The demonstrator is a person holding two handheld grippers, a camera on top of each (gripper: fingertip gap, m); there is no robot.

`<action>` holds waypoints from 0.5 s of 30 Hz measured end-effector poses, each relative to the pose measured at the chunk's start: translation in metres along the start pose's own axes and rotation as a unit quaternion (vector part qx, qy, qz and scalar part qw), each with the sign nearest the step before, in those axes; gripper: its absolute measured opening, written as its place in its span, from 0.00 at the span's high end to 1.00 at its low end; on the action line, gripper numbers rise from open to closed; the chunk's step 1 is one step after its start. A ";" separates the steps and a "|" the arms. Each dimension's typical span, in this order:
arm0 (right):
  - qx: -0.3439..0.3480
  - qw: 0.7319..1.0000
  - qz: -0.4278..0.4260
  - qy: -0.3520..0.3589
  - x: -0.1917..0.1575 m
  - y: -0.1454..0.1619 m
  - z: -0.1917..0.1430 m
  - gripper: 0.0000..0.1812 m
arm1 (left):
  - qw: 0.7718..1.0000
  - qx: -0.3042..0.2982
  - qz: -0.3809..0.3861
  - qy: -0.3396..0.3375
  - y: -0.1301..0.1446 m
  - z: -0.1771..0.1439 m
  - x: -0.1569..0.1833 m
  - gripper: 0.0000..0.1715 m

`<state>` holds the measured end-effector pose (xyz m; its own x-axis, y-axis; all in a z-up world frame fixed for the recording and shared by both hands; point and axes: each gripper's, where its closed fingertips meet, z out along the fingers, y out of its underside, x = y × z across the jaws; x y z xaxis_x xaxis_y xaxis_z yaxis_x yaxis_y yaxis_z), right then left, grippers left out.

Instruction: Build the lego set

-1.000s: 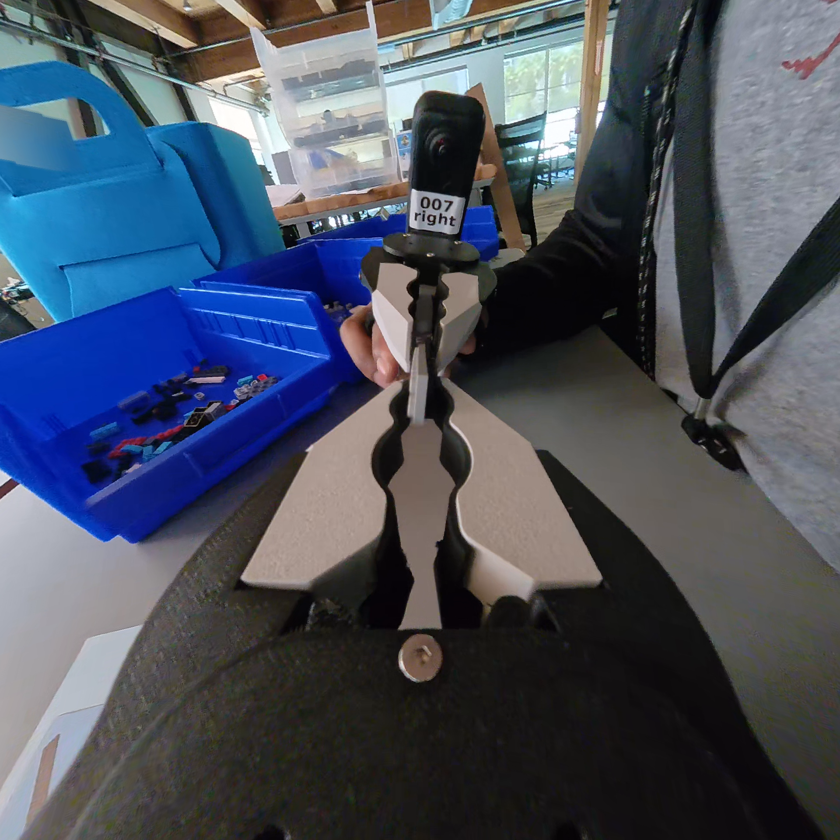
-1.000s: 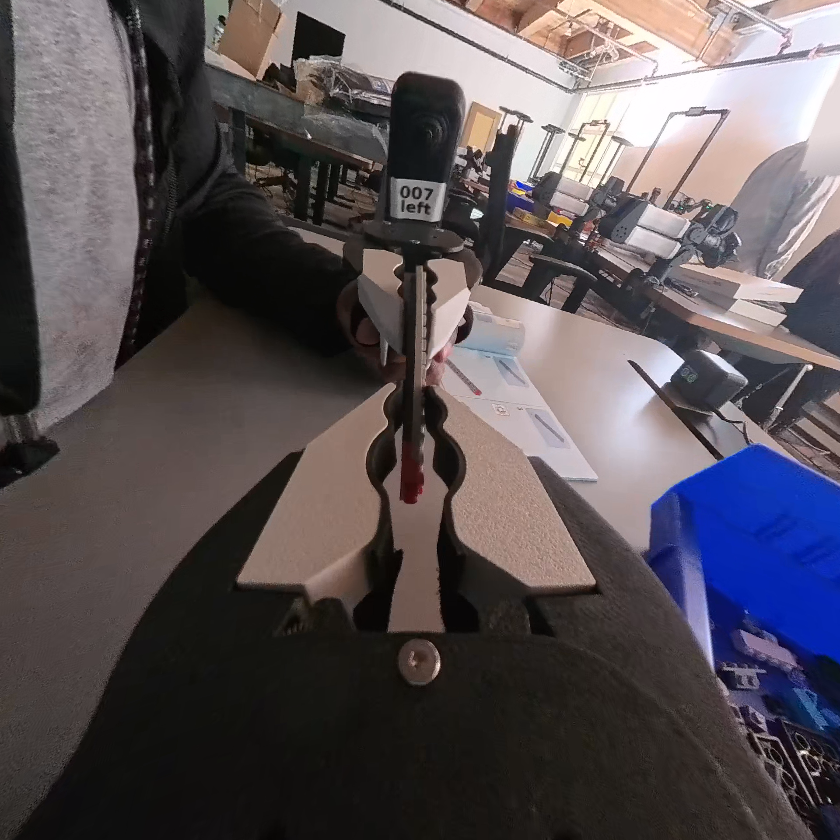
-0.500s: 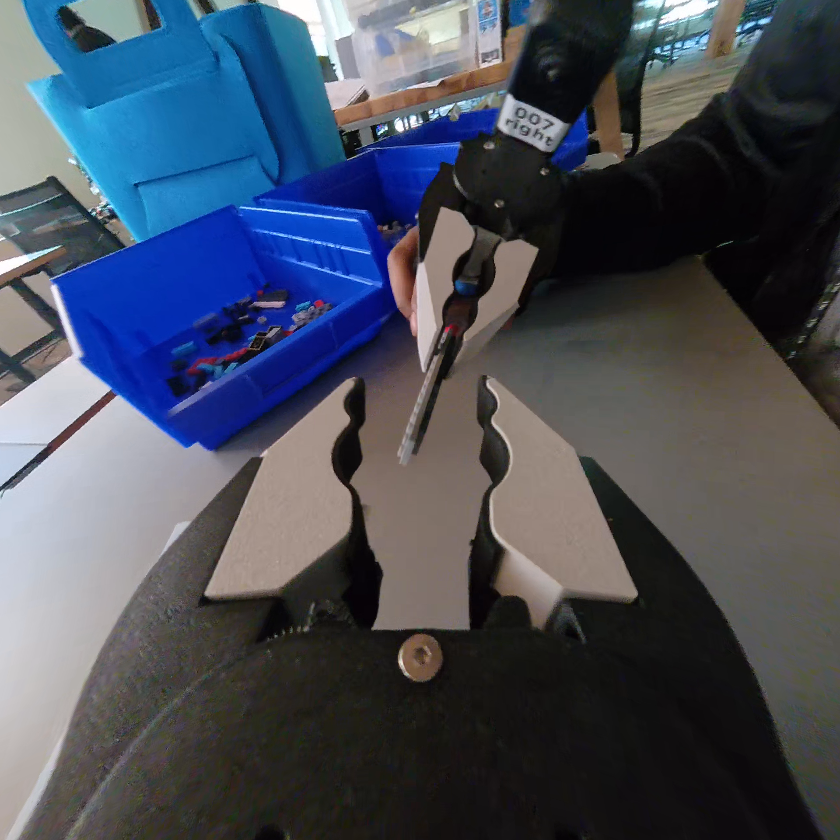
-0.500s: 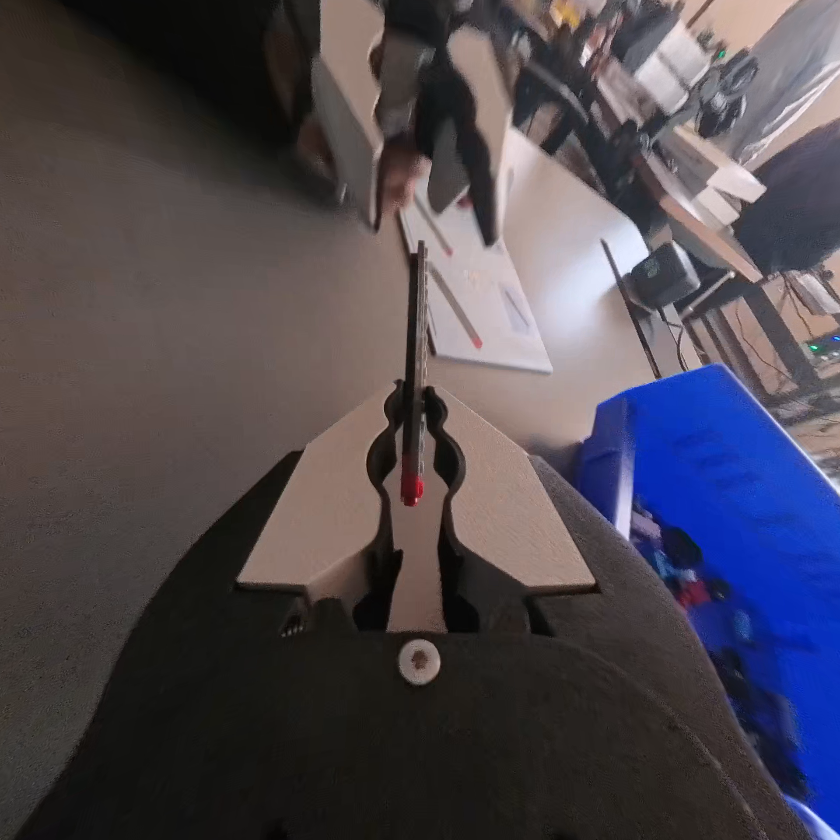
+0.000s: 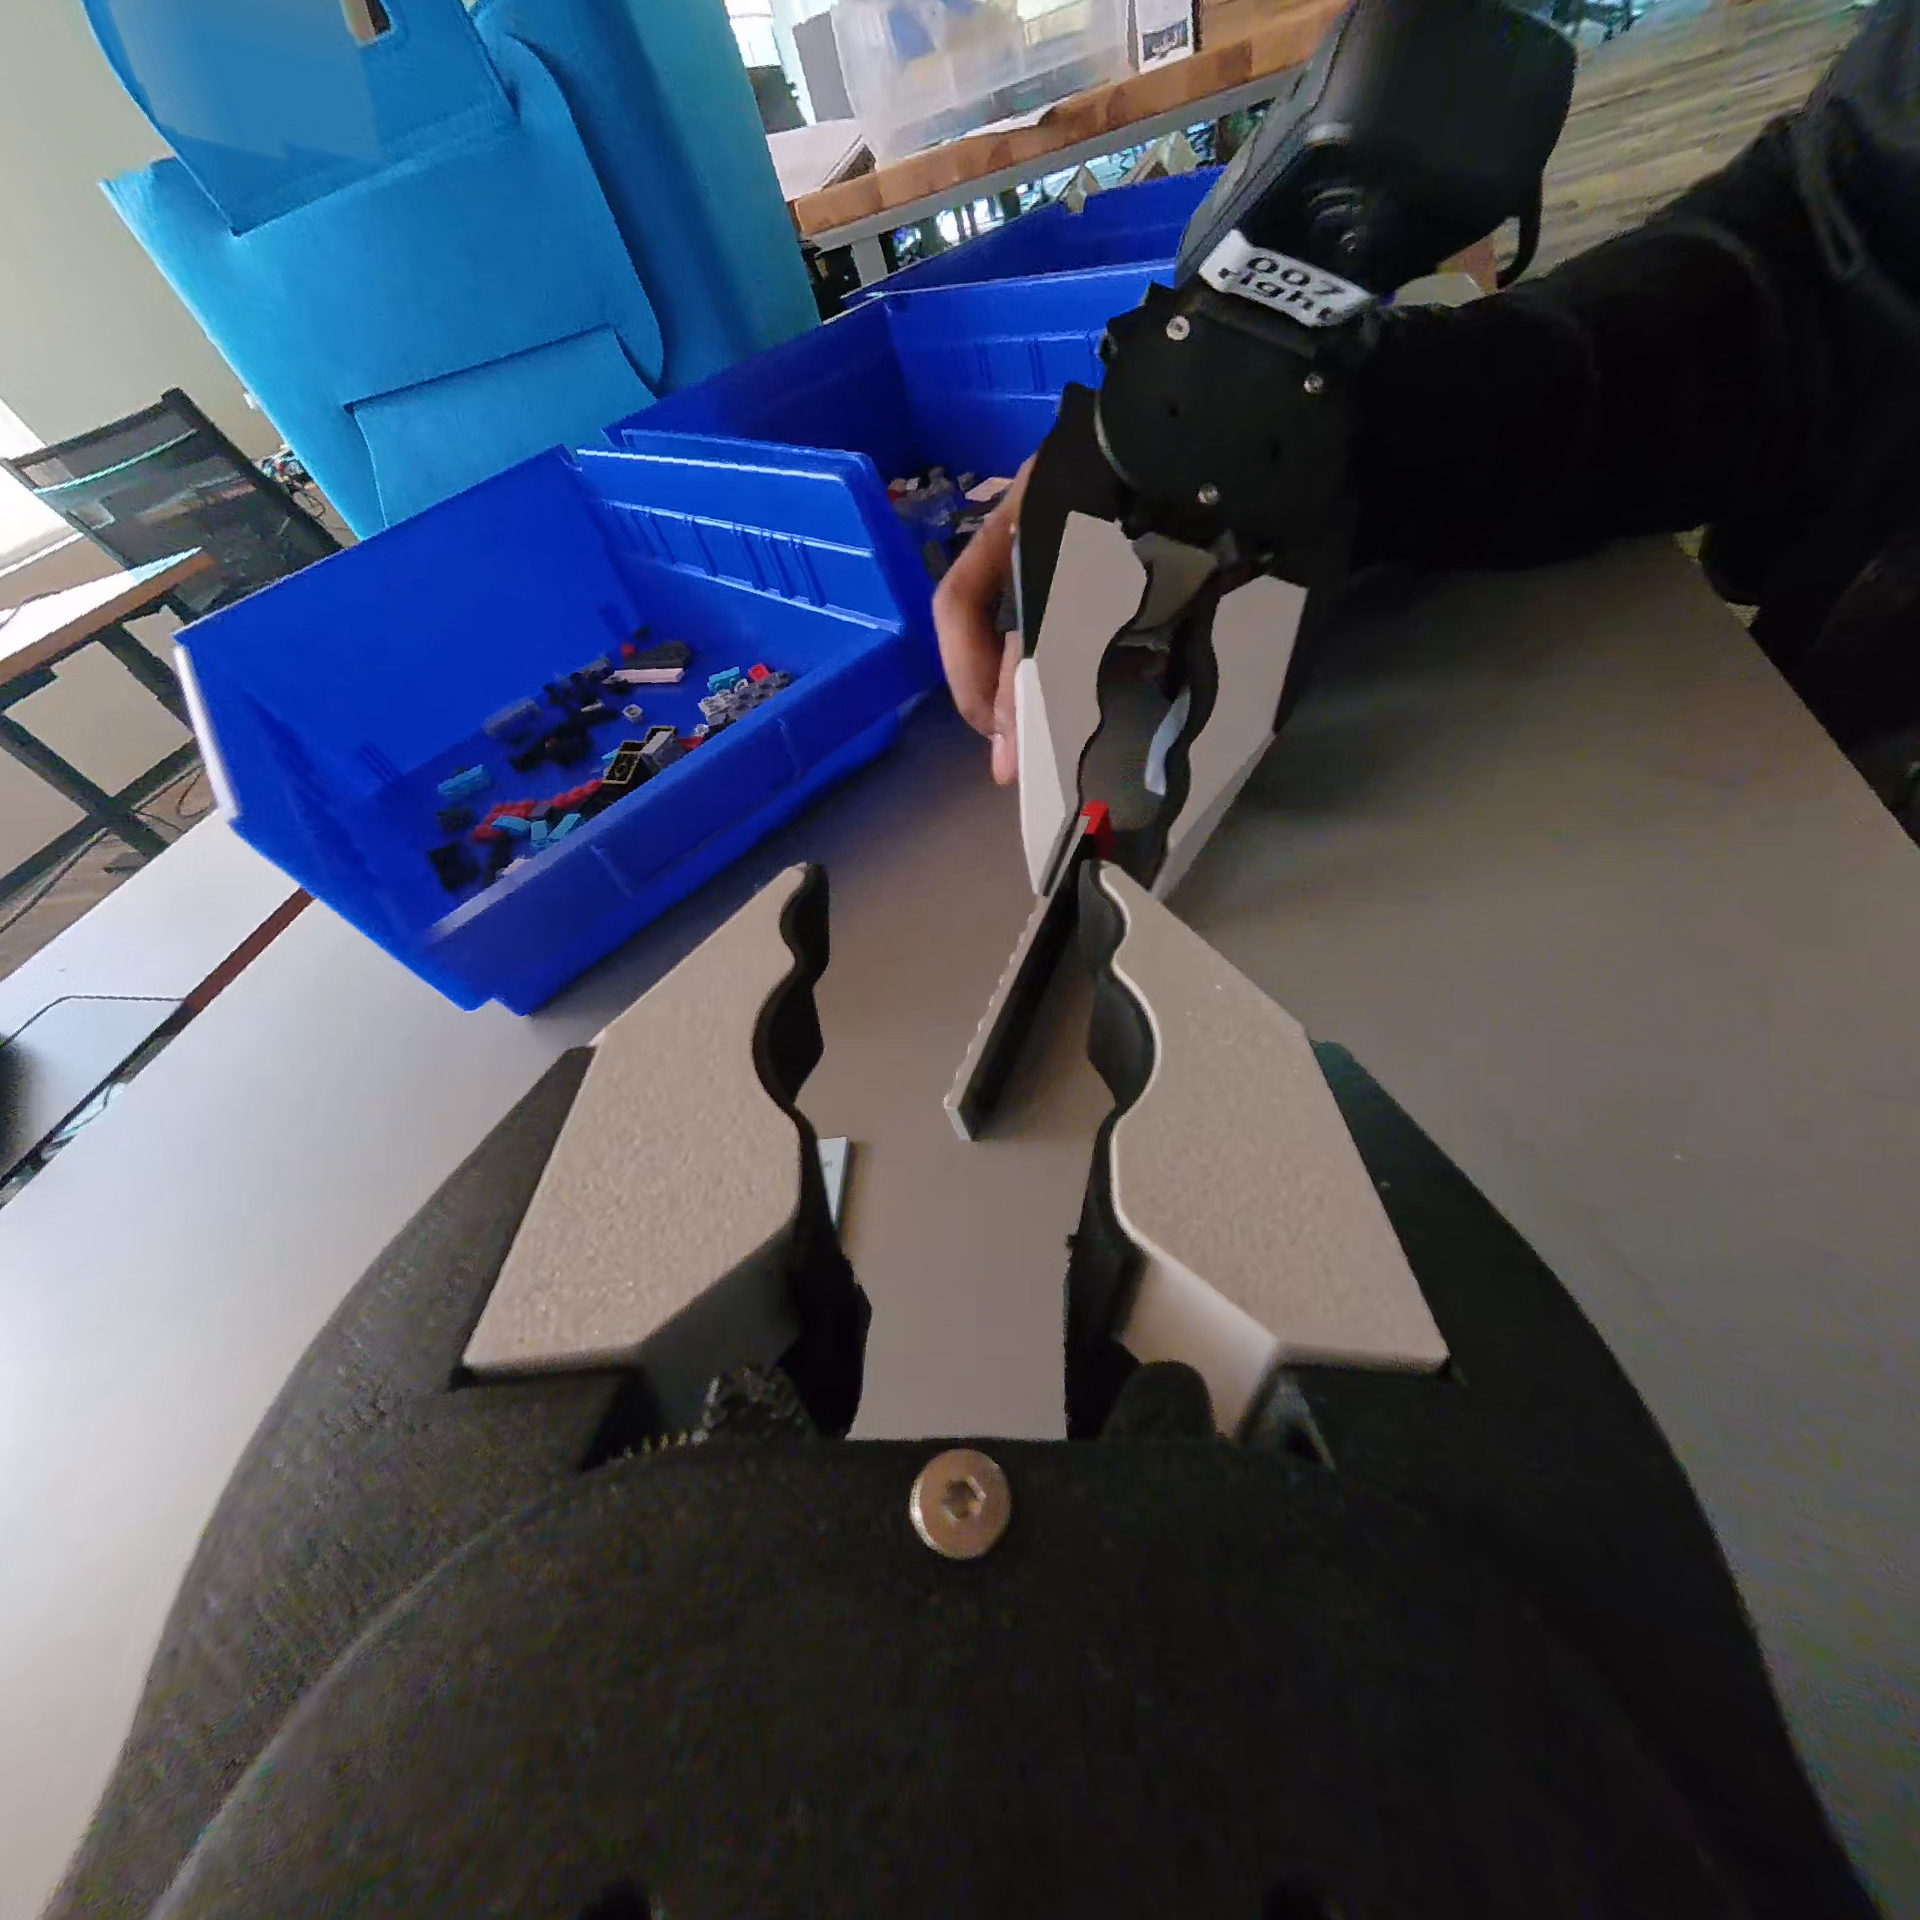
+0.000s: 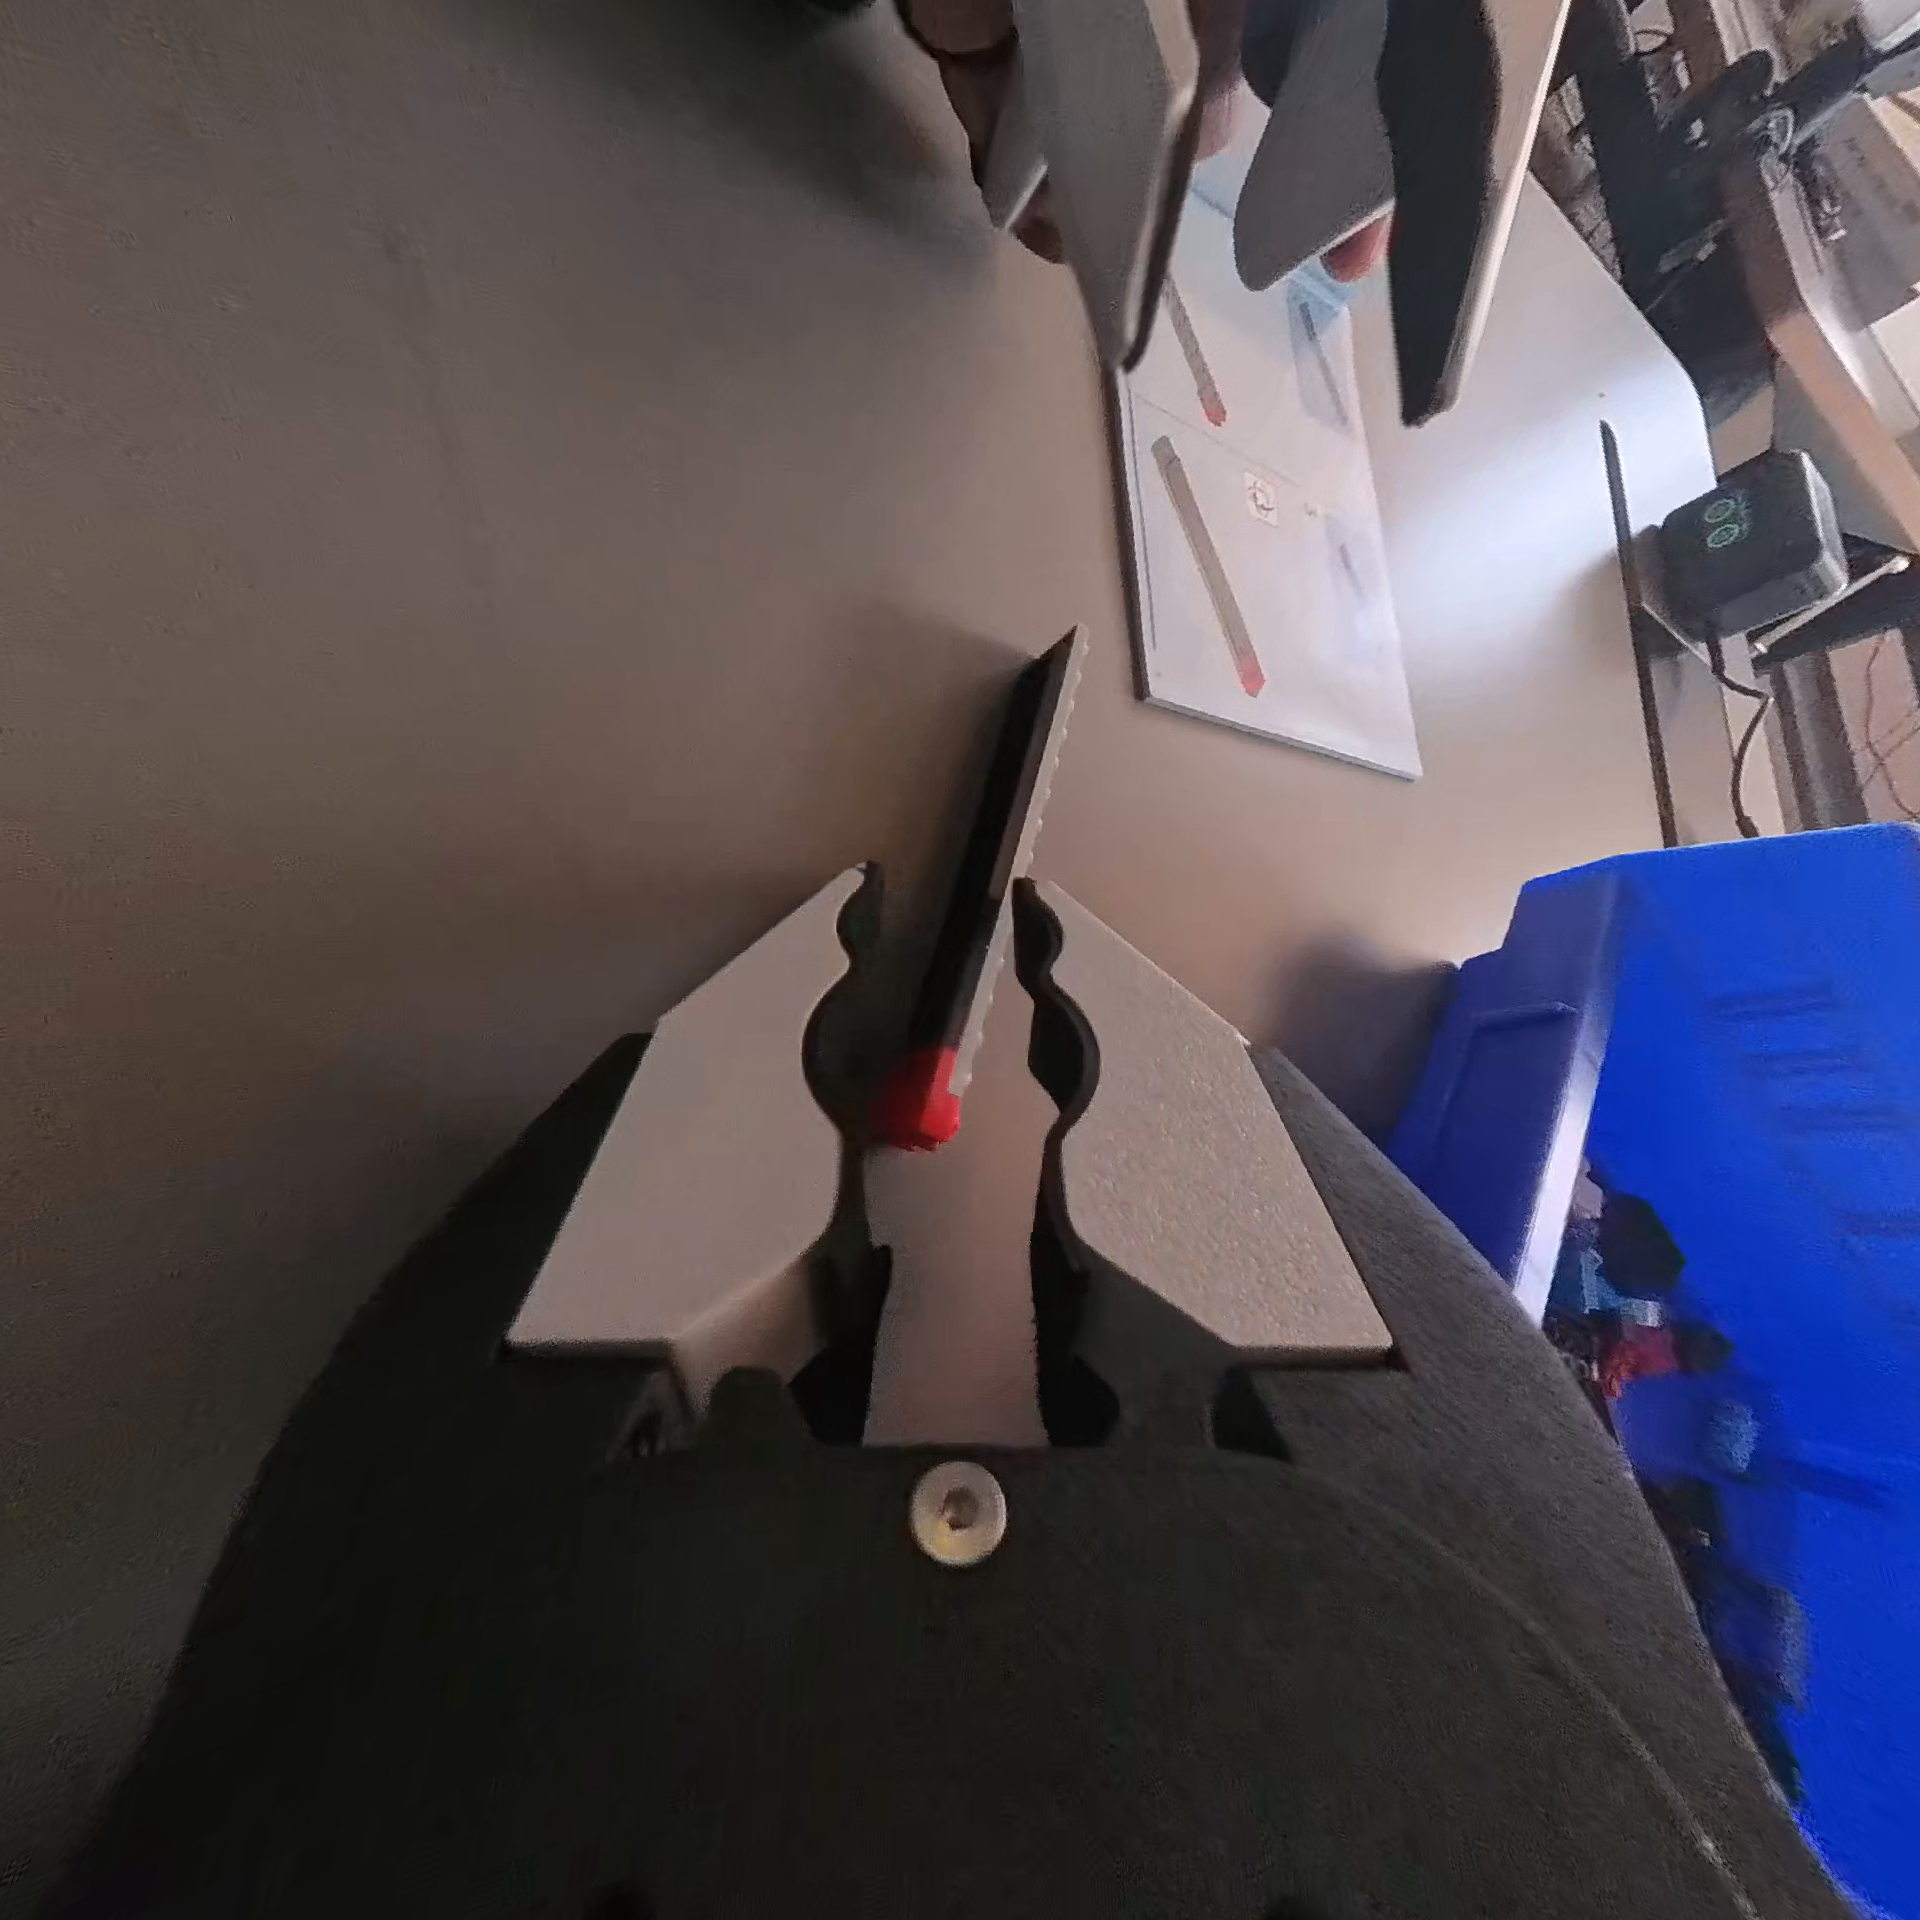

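A long thin Lego strip [image 5: 1023, 997], grey and black with a red end, stands on its edge on the grey table [image 5: 1507, 987]. My left gripper [image 5: 951, 883] is open wide around its near end; the strip leans close to the right finger and is not pinched. My right gripper [image 5: 1117, 831] faces it from the far side. In the right wrist view the strip [image 6: 1003, 831] lies slanted between the right gripper's [image 6: 945, 883] parted jaws, with a gap at the left pad, so it is not gripped. The left gripper [image 6: 1278, 353] hangs open at the top of that view.
A blue bin [image 5: 665, 862] with several loose bricks stands at the left, with a second bin [image 5: 997, 343] behind it. The right wrist view shows a bin [image 6: 1714, 1039] at the right, an instruction booklet [image 6: 1278, 582] ahead, and a small black device [image 6: 1745, 540] beyond. The tips of one gripper are about 9 centimeters away from the tips of the other.
Both grippers held the strip in the air a second ago. The left one opened first. The right one brought the strip down to the table and has now parted its jaws; the strip has tipped aslant.
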<state>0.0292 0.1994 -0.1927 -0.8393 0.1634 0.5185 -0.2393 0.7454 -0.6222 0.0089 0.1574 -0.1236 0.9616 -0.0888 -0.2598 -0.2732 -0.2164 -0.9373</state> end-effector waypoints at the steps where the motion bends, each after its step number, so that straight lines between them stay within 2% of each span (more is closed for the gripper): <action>1: 0.003 1.000 0.004 -0.002 0.000 -0.001 -0.001 0.83 | 1.000 0.000 -0.006 -0.004 0.000 -0.001 -0.003 0.72; 6: 0.038 0.998 0.051 0.022 0.012 -0.011 -0.010 0.82 | 0.996 0.003 -0.077 -0.054 -0.002 -0.013 -0.034 0.67; 8: 0.053 0.994 0.090 0.041 0.023 -0.014 -0.011 0.82 | 0.984 0.007 -0.151 -0.098 0.001 -0.023 -0.061 0.66; 10: 0.074 0.986 0.139 0.047 0.029 -0.017 -0.011 0.81 | 0.961 -0.004 -0.247 -0.124 0.009 -0.033 -0.086 0.63; 12: 0.087 0.980 0.171 0.045 0.031 -0.019 -0.009 0.81 | 0.937 -0.040 -0.325 -0.119 0.018 -0.035 -0.102 0.61; 15: 0.091 0.977 0.188 0.052 0.034 -0.018 -0.008 0.81 | 0.917 -0.148 -0.357 -0.099 0.038 -0.022 -0.115 0.52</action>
<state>0.0086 0.1966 -0.1593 -0.8329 0.4747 0.2844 -0.0144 0.4952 -0.8686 -0.1124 0.1380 -0.1243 0.8766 0.3502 0.3301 0.4600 -0.4081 -0.7886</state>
